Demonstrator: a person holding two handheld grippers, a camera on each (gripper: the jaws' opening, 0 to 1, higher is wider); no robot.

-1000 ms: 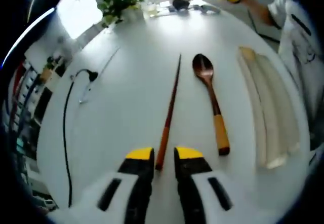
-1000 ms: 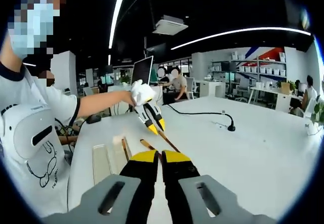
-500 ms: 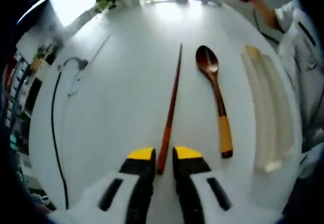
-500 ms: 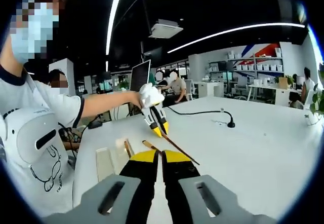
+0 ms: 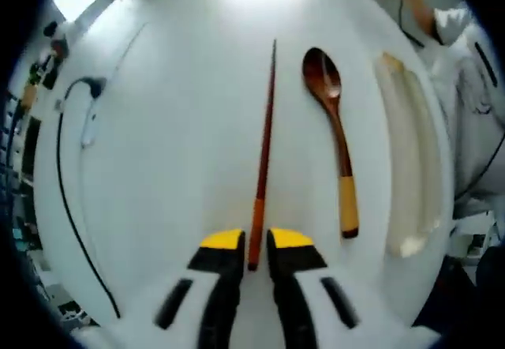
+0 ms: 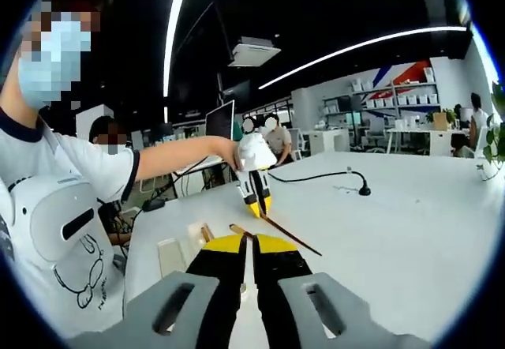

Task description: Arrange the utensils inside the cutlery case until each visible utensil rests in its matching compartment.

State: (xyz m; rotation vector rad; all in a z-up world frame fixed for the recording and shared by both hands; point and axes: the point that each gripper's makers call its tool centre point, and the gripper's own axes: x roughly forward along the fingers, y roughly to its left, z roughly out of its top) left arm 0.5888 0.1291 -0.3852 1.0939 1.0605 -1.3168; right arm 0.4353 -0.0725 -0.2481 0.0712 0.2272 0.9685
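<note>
White table (image 6: 410, 207) w/ black cable (image 5: 67, 207), dark ceiling (image 6: 316, 9), light strips (image 6: 371, 41), shelving (image 6: 371, 120) at back

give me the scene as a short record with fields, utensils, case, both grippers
chopstick: lifted, its orange end pinched by the left gripper
wooden spoon: flat on the white table, beside the chopstick
cutlery case: open, past the spoon, compartments look empty
right gripper: jaws together, holding nothing, raised off the table
</note>
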